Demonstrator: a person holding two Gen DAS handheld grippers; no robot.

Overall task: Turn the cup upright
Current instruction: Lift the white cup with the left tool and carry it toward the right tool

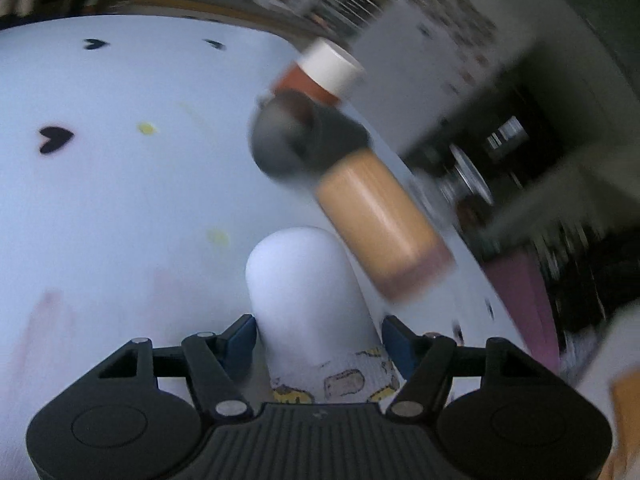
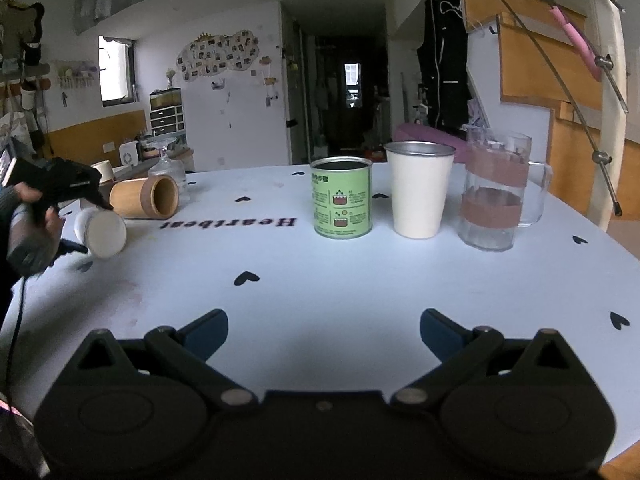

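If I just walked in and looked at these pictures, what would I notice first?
First, the white cup gripped in the left gripper, tipped sideways above the left side of the table. Right behind it a bamboo cup lies on its side. Toward the right, a green can, a cream cup and a glass pitcher stand in a row, while the right gripper waits open and empty.
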